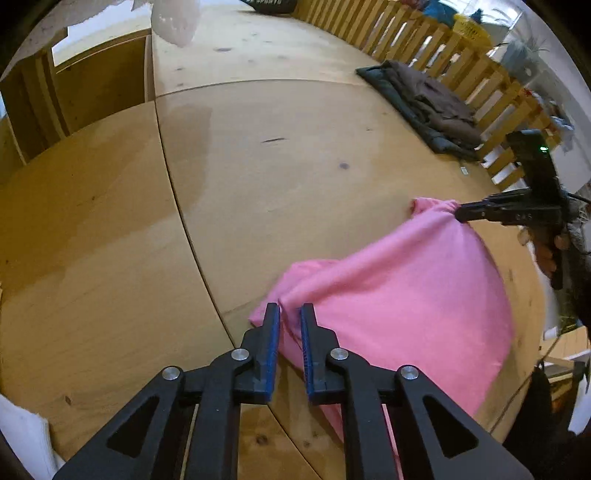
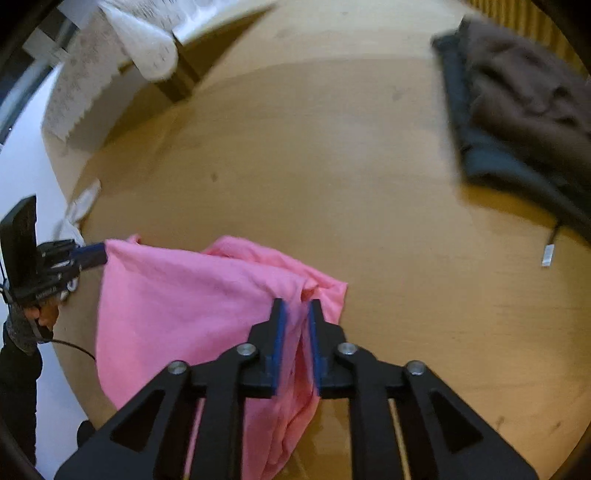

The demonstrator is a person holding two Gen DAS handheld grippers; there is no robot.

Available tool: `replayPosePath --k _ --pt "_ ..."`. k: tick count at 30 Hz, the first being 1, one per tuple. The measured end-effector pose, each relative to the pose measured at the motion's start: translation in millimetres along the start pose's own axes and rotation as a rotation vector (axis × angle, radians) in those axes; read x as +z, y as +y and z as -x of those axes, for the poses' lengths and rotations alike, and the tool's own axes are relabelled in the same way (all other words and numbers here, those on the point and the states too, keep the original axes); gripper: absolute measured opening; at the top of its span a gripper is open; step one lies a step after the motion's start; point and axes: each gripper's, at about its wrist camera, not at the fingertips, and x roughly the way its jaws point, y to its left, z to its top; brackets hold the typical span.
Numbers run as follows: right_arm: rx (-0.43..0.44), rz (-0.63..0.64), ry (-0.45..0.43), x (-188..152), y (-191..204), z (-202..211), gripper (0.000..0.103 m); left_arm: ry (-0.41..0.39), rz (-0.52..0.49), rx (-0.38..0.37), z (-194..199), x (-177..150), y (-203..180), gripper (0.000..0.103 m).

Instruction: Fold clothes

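A broad wooden table fills both views, its panels meeting in curved seams. Over its near right part hangs the pink garment, held up by two corners and stretched between the grippers, so that it sags in a smooth sheet with loose folds bunched at each pinched end. Its lower part appears to trail to the tabletop, though contact is hard to judge.

The left gripper has its blue-padded fingers drawn narrow around a bunched corner of the cloth. The right gripper is likewise narrow, with a ridge of pink fabric pressed between its pads.

At the far right of the table lies a pile of dark clothes, brown on top of a dark teal layer, well apart from the pink garment. A wooden slat fence runs just behind it. A white cloth hangs at the far edge.

The left wrist view shows the fence and the hand gripping the right tool. The right wrist view, blurred, shows the small white tag on a dark cord near the pile, and the other hand under the left tool.
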Motion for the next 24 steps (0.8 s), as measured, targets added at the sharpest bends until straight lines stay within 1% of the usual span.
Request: replayPosePath --k 1,2,3,5,6,8,10,11,12,13,14,15,17,18,20,21,22,23,24 --pt "-0.015 0.011 -0.039 -2.8 3.3 10.9 0.022 -0.022 -0.026 0.026 11.2 -3.5 -3.6 0.022" --pt "-0.01 0.047 -0.064 -4.8 11.5 19.1 0.022 -0.043 -0.044 0.055 22.1 -7.0 -6.9 0.024" --pt "-0.004 0.084 -0.088 -6.9 19.8 27.2 0.022 -0.06 -0.059 0.069 32.3 -9.9 -10.7 0.024" --pt "0.028 0.144 -0.094 -6.7 35.8 29.1 0.022 -0.079 -0.093 0.042 43.8 -12.2 -21.4 0.024" --pt "0.042 0.144 -0.065 -4.6 38.1 20.1 0.022 -0.083 -0.11 0.02 44.4 -11.9 -27.6 0.027" --pt "0.069 0.141 -0.004 -0.3 42.4 1.3 0.022 -0.071 -0.138 -0.004 34.3 -9.5 -37.3 0.028" --pt "-0.004 0.108 0.012 7.0 32.8 -14.8 0.022 -0.049 -0.139 -0.037 15.9 -3.8 -42.7 0.029" --pt "-0.041 0.091 0.02 10.6 27.8 -22.9 0.022 -0.025 -0.132 -0.026 3.3 -2.4 -40.3 0.031" --pt "-0.079 0.073 0.028 14.3 22.9 -30.9 0.022 0.006 -0.124 0.02 -11.1 -1.6 -36.5 0.031" --pt "-0.062 0.006 -0.022 19.6 6.4 -19.9 0.022 0.041 -0.112 0.073 -23.4 -2.2 -31.3 0.027" --pt "0.014 -0.069 -0.046 19.4 -9.8 -9.5 0.022 0.052 -0.11 0.104 -25.8 -3.5 -29.7 0.028" --pt "0.092 -0.144 -0.069 19.0 -25.9 0.8 0.022 0.04 -0.122 0.109 -21.3 -4.6 -32.2 0.027" --pt "0.138 -0.178 -0.052 13.8 -38.3 6.6 0.022 0.015 -0.144 0.118 -12.3 -6.8 -37.3 0.027" --pt "0.146 -0.178 -0.044 11.3 -38.8 5.8 0.022 0.003 -0.156 0.123 -7.8 -7.8 -39.8 0.027" --pt "0.187 -0.192 -0.014 8.2 -41.8 -2.3 0.022 -0.021 -0.178 0.133 1.3 -10.0 -44.8 0.027" --pt "0.208 -0.199 0.002 6.6 -43.3 -6.4 0.022 -0.029 -0.188 0.124 3.4 -10.1 -47.9 0.029" --pt "0.211 -0.205 0.019 6.9 -40.6 -14.3 0.022 -0.024 -0.198 0.107 1.9 -9.2 -51.6 0.031" --pt "0.226 -0.206 0.031 7.8 -37.2 -21.3 0.022 -0.009 -0.206 0.102 -2.0 -9.0 -52.9 0.031" --pt "0.245 -0.195 0.043 9.0 -32.9 -28.0 0.022 0.004 -0.208 0.112 -6.5 -9.3 -51.8 0.031"
